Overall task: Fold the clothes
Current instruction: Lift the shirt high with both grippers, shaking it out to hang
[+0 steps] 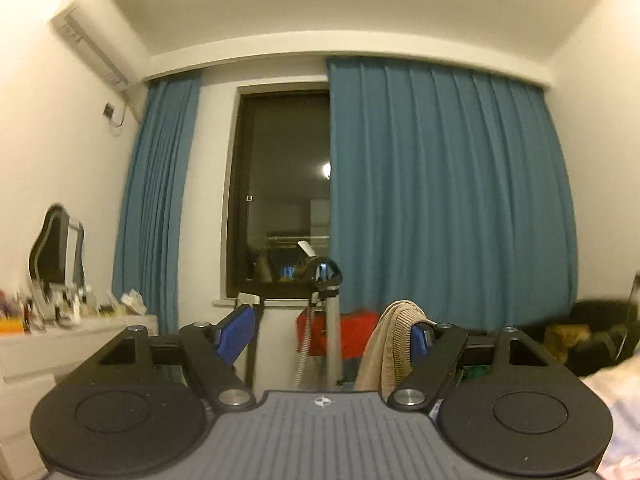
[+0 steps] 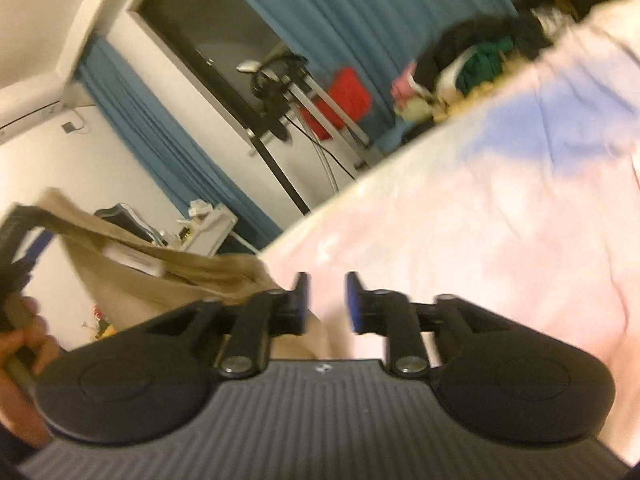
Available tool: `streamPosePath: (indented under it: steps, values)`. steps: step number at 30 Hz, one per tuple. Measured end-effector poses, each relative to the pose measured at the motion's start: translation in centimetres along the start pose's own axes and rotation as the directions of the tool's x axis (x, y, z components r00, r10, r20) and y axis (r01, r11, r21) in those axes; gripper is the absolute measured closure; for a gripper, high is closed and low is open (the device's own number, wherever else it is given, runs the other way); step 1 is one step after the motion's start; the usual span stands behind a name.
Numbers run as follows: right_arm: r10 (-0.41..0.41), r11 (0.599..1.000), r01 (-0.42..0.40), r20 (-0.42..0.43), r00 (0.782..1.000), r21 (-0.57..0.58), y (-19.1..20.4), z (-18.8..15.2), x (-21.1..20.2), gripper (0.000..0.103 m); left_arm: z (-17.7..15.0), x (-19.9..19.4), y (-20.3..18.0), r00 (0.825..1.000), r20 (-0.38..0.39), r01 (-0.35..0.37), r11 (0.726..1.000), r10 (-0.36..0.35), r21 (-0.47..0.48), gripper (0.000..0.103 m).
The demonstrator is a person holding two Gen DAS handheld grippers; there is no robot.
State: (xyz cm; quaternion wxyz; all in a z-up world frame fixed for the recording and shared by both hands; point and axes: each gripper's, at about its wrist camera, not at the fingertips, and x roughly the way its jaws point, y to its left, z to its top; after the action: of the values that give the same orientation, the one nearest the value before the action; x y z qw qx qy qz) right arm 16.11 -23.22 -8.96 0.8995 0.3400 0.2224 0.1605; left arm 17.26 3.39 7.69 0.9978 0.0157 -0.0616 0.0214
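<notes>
Two grippers are working here. The left gripper is spreading its jaws wide, yet one beige garment is draping over its right finger, hanging in the air in front of two blue curtains and one dark window. The right gripper is standing partly open, gripping nothing, hovering over the pink bed sheet. One heap of clothes is lying at the bed's far edge; its pieces are blurring together, impossible to count. A hand is showing only partly, cut off at the frame edge.
</notes>
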Motion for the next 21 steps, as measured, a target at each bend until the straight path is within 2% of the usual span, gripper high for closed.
streamPosePath:
  steps: [1,3,6,9,12,16,21]
  values:
    - [0.005,1.000,-0.005,-0.004,1.000,0.016,-0.4,-0.2,-0.2,0.060,-0.1,-1.3,0.2,1.000,0.010,-0.003,1.000,0.003,-0.019,0.025]
    - [0.026,0.999,-0.025,-0.012,1.000,0.034,-0.5,0.0,-1.1,0.039,-0.2,-3.8,0.5,1.000,0.029,-0.009,0.998,0.011,-0.057,0.025]
    - [0.103,0.995,-0.103,-0.011,0.995,0.005,0.6,0.5,-2.1,0.024,0.3,-7.7,0.9,0.999,0.037,-0.019,0.994,0.023,-0.109,0.026]
    - [0.187,0.982,-0.188,-0.036,0.982,-0.017,1.6,-0.1,-2.7,0.024,0.9,-11.6,1.2,0.998,0.042,-0.038,0.990,0.044,-0.137,0.026]
    - [0.196,0.978,-0.200,-0.067,0.978,-0.056,3.4,-1.1,-2.5,0.024,1.4,-14.2,2.0,0.997,0.049,-0.049,0.987,0.057,-0.153,0.026]
    - [0.167,0.982,-0.171,-0.054,0.984,-0.079,5.3,-2.2,-0.6,0.024,1.6,-16.9,3.7,0.996,0.044,-0.066,0.982,0.075,-0.180,0.026]
    - [0.084,0.975,-0.104,-0.110,0.990,-0.198,7.2,-3.6,2.8,0.025,1.4,-19.2,5.0,0.994,0.047,-0.089,0.978,0.099,-0.190,0.025]
